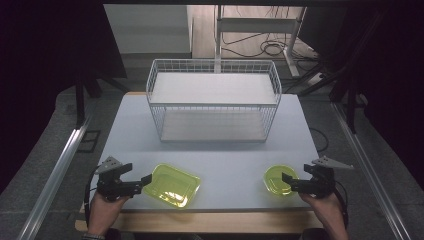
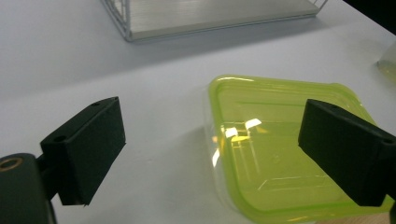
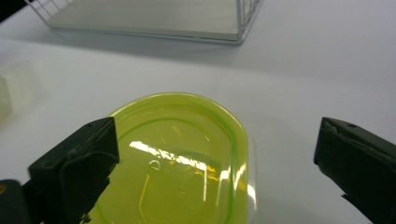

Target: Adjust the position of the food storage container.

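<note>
I see a white bench carrying a white wire basket with two shelves, set toward its far edge, long axis parallel to that edge. Nothing lies between the basket and the items along the near edge.

Near the near left corner lies a yellow-green rectangular tray, transparent, flat on the bench, turned slightly so its long axis runs from near left toward far right. Near the near right corner lies a smaller yellow-green oval dish, flat, well apart from the tray.

My left gripper is held at the tray's left edge; in the left gripper view its jaws stand wide apart, one over the tray, gripping nothing. My right gripper sits at the dish's right side, jaws wide apart, straddling its rim, holding nothing.
</note>
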Tool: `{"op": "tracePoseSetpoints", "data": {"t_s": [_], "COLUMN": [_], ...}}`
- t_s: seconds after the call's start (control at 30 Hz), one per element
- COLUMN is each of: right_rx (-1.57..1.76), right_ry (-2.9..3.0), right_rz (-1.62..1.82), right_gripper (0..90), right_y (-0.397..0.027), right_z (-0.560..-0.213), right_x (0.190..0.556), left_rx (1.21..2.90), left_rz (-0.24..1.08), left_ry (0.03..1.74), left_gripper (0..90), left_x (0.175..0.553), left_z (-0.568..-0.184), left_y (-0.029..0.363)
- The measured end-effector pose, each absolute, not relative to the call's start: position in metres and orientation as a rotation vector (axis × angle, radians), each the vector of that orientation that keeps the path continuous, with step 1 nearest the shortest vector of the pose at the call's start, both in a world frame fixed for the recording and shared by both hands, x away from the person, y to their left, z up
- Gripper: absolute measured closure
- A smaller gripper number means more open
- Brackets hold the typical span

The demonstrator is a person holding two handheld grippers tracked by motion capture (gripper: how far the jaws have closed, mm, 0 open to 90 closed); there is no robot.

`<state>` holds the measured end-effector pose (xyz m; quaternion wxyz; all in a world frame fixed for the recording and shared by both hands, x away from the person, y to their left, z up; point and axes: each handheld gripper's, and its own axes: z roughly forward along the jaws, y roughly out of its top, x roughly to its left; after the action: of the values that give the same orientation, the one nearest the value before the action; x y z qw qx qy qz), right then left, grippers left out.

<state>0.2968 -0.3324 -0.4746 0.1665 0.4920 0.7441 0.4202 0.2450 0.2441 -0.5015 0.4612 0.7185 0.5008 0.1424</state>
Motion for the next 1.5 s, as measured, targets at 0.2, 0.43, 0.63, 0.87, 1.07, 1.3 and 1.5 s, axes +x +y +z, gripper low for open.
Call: {"op": "tracePoseSetpoints", "data": {"t_s": [0.2,0.43,0.63,0.87,1.07,1.3,1.5], "right_rx": [1.419,1.402,1.381,1.36,1.344,1.269,1.166], "right_ry": [2.079,2.087,2.108,2.113,2.121,2.154,2.242], "right_rz": [1.207,1.202,1.185,1.183,1.187,1.209,1.217], "right_gripper": [11.9,20.4,24.7,27.0,29.6,52.1,83.4], "right_y": [-0.334,-0.331,-0.329,-0.327,-0.326,-0.32,-0.308], "right_z": [-0.471,-0.47,-0.47,-0.47,-0.47,-0.463,-0.458], "right_x": [0.295,0.294,0.294,0.295,0.294,0.288,0.281], "left_rx": [1.809,1.83,1.863,1.891,1.968,1.987,1.973], "left_rz": [0.428,0.467,0.446,0.372,0.314,0.316,0.345], "left_ry": [1.178,1.092,1.009,0.903,0.816,0.825,0.86], "left_gripper": [15.6,28.7,42.4,74.2,87.2,82.4,78.8], "left_x": [0.24,0.232,0.228,0.221,0.219,0.222,0.224], "left_z": [-0.494,-0.484,-0.478,-0.472,-0.477,-0.484,-0.487], "left_y": [0.232,0.219,0.203,0.179,0.149,0.146,0.153]}}
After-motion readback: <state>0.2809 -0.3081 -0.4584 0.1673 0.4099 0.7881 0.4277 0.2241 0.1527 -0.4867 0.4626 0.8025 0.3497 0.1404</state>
